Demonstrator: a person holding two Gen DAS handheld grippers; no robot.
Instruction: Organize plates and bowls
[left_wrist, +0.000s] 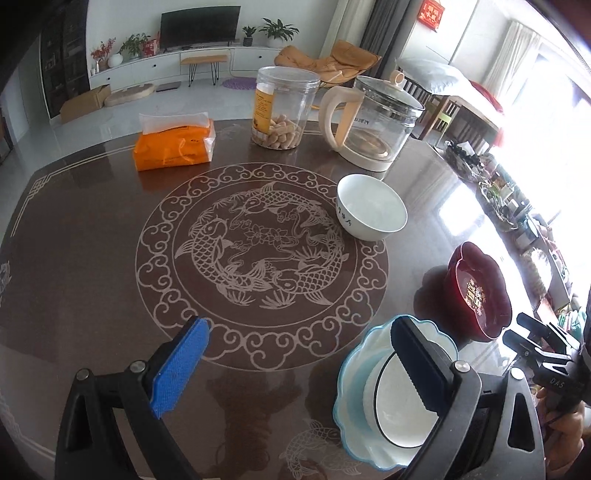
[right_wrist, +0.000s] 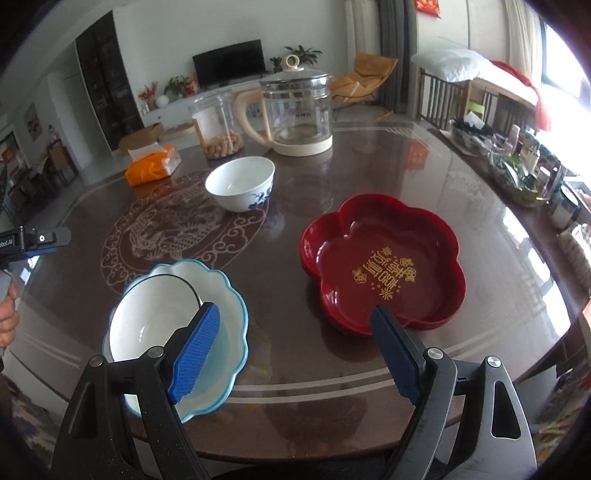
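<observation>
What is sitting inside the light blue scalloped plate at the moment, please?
A white bowl with a dark rim sits tilted inside the light blue scalloped plate. The plate's surface beneath the bowl is covered, so anything under it cannot be seen.

Glossy brown table (right_wrist: 369, 166), shiny red lacquered tray (right_wrist: 384, 266), glazed white bowl (right_wrist: 240, 182), clear glass kettle (right_wrist: 295, 110)

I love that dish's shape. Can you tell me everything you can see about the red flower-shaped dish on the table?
The red dish is a glossy, deep-red tray shaped like a five-petalled flower, plastic or lacquer by its look. Its low walls rise around a flat floor printed with gold characters and small blossoms. It sits upright and empty on the brown table, to the right of the light blue scalloped plate, apart from it. Neither gripper holds it; the right gripper hangs open near its front edge.
</observation>
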